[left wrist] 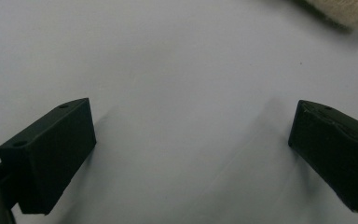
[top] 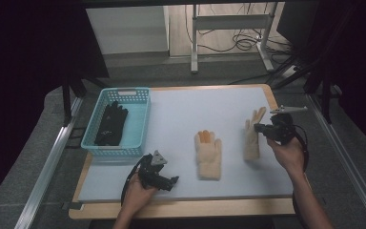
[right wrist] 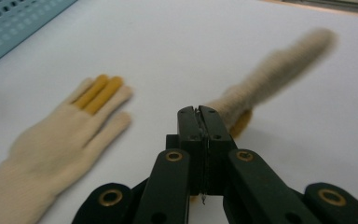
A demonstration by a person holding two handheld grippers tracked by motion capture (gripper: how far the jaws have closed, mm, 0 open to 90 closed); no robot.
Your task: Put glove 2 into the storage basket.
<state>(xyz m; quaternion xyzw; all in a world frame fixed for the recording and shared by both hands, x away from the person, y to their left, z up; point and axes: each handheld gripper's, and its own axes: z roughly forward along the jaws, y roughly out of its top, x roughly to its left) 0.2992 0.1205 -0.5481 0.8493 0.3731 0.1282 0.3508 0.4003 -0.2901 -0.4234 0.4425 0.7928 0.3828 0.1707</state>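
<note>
Below the spread left fingers (left wrist: 46, 158) lay bare white worktop (top: 195, 114); the right fingers (right wrist: 200, 122) pinched a cream glove (top: 252, 136), grey floor (top: 181, 71) beyond.

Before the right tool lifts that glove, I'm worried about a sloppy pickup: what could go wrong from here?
The right tool looks shut on just an edge of the far glove, so it may slip free. Dragging it leftward could disturb the middle glove lying flat nearby. The basket already holds a black glove, so a dangling drop might snag its rim.
</note>
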